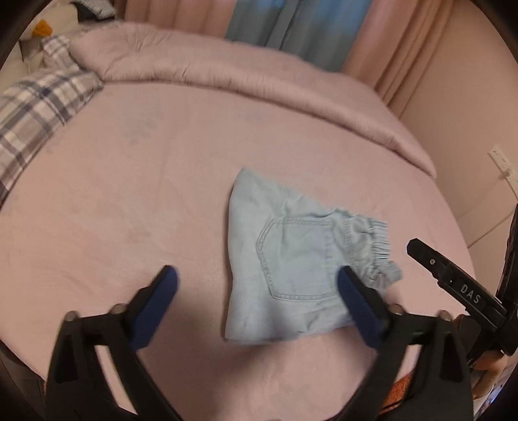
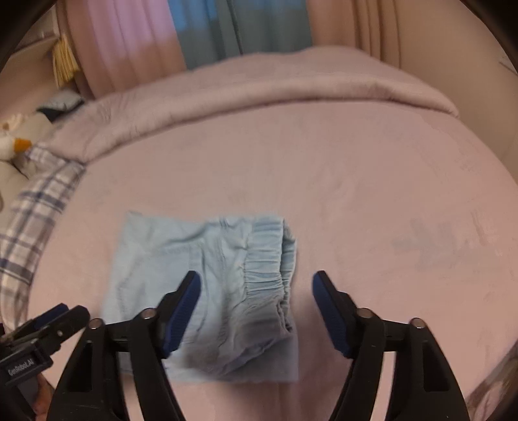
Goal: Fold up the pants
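Note:
A pair of light blue denim pants (image 1: pixel 291 265) lies folded into a small bundle on the pink bed sheet (image 1: pixel 129 210), back pocket up and elastic waistband to the right. My left gripper (image 1: pixel 259 278) hovers above its near edge, open, nothing pinched between the blue pads. In the right wrist view the same pants (image 2: pixel 207 291) lie below my right gripper (image 2: pixel 255 285), also open, its jaws wide apart above the waistband and holding nothing. The right gripper (image 1: pixel 453 278) shows at the right edge of the left view, and the left gripper (image 2: pixel 39 330) at the lower left of the right view.
A rolled pink duvet (image 1: pixel 242 74) runs along the far side of the bed. A plaid pillow (image 1: pixel 35 110) lies at the left, with a plush toy (image 2: pixel 13 142) beyond it. Curtains (image 1: pixel 291 22) hang behind. A wall with a socket (image 1: pixel 501 162) stands to the right.

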